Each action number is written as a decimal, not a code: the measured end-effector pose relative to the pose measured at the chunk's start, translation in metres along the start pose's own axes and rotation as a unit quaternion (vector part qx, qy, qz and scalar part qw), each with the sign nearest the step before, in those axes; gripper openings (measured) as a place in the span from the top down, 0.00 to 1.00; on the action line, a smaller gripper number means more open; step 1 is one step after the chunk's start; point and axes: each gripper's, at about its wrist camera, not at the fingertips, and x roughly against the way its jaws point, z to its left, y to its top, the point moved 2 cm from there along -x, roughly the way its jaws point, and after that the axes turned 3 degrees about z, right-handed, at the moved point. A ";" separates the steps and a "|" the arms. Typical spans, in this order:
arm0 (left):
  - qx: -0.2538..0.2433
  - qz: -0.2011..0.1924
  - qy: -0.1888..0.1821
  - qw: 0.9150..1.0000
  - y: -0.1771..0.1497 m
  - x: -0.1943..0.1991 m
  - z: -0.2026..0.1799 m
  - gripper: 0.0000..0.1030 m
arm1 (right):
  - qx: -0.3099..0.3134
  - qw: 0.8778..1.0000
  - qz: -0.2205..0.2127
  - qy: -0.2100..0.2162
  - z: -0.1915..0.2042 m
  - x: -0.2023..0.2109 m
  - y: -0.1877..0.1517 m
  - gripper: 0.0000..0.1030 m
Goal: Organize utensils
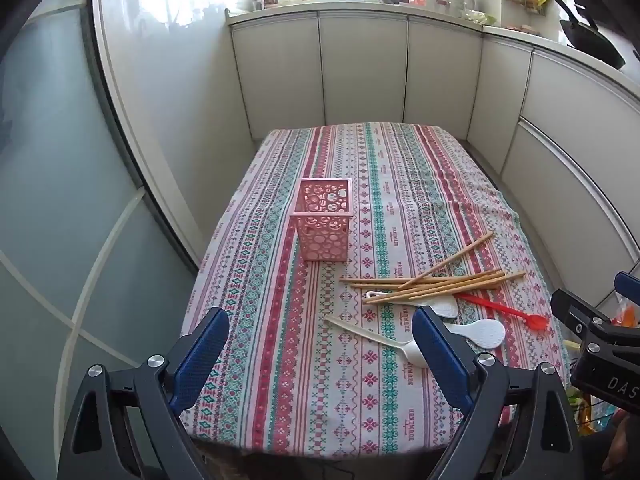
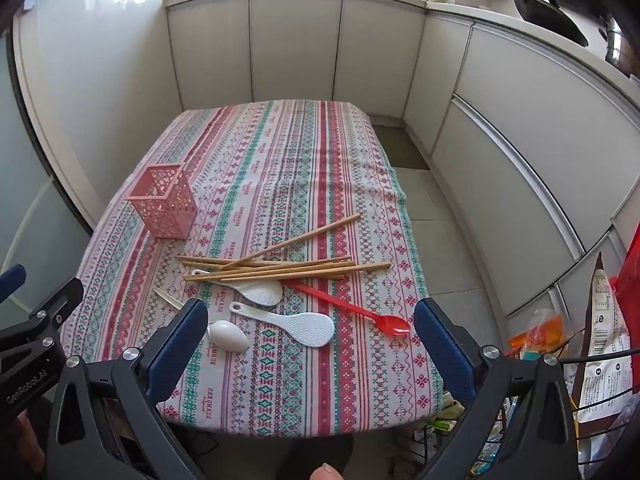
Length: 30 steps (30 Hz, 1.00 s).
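Wooden chopsticks lie crosswise ahead of the right gripper, nearer than the left gripper; both wide open, empty.

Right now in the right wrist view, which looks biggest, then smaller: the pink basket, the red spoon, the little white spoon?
1. Red spoon, longest.
2. Pink basket, farther away, so these two are unsure.
3. White spoon, smallest, partly hidden.

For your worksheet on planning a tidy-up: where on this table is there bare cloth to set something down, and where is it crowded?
Free: the far half of the tablecloth beyond the pink holder, and the near strip at the front edge. Crowded: the middle right, where chopsticks lie piled over a white rice paddle, with a red spoon beside.
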 end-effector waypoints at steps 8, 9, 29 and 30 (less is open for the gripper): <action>0.001 0.000 -0.002 1.000 -0.002 -0.003 0.003 0.09 | -0.005 1.000 -0.003 0.002 -0.003 0.003 0.002 0.00; 0.000 0.000 -0.002 1.000 -0.002 -0.003 0.003 0.09 | -0.005 1.000 -0.003 0.001 -0.002 0.003 0.002 0.00; 0.002 0.000 -0.001 1.000 -0.002 -0.004 0.003 0.09 | -0.020 1.000 -0.006 0.011 -0.004 0.005 0.008 0.00; 0.002 0.000 -0.001 1.000 -0.002 -0.004 0.003 0.09 | -0.020 1.000 -0.007 0.011 -0.005 0.006 0.008 0.00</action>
